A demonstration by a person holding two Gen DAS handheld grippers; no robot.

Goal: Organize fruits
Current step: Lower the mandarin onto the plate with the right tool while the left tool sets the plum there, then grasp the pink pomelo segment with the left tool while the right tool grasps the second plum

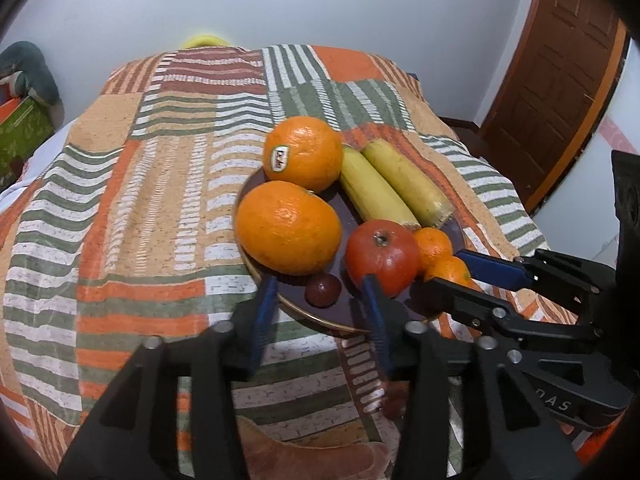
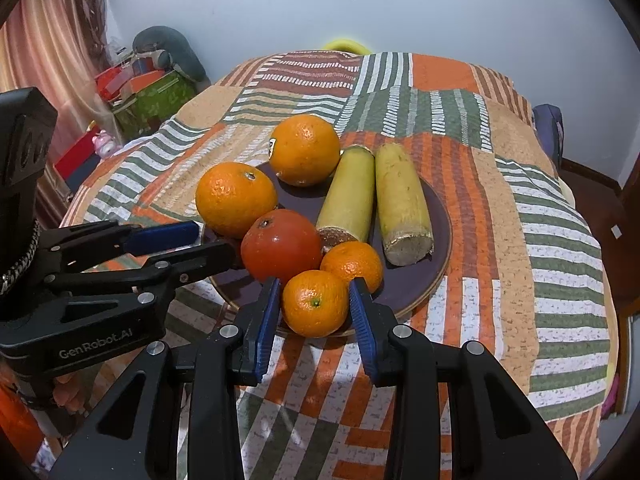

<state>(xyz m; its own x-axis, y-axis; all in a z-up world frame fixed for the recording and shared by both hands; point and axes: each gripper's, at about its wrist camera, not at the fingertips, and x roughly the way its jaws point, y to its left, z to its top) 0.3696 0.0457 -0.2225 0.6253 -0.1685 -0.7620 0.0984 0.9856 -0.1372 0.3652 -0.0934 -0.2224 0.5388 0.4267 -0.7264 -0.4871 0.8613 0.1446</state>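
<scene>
Now, left wrist view: I am holding my left gripper (image 1: 320,300) spread open over the near rim of the dark plate (image 1: 320,318), its blue pads straddling a small dark fruit (image 1: 323,289) without touching it.
Fruit on plate: two oranges (image 1: 289,227), a red fruit (image 1: 382,255), two small mandarins (image 1: 433,243) and two yellow-green cut stalks (image 1: 394,184) are all sitting on it.
Right wrist view: I am keeping my right gripper (image 2: 314,304) unclenched around the nearest mandarin (image 2: 315,303); I cannot tell whether the pads are touching its skin.
Risk: the mandarin is lying at the plate's edge, so an off-centre squeeze could be sending it rolling onto the cloth; both tools are crowding the red fruit (image 2: 281,245), and a nudge could be shifting the pile.
Surface: a patterned tablecloth (image 2: 500,208) is draping the table, soft and slightly wrinkled.
Room: pale wall, a wooden door (image 1: 560,92), boxes (image 2: 152,96) beside a curtain.
</scene>
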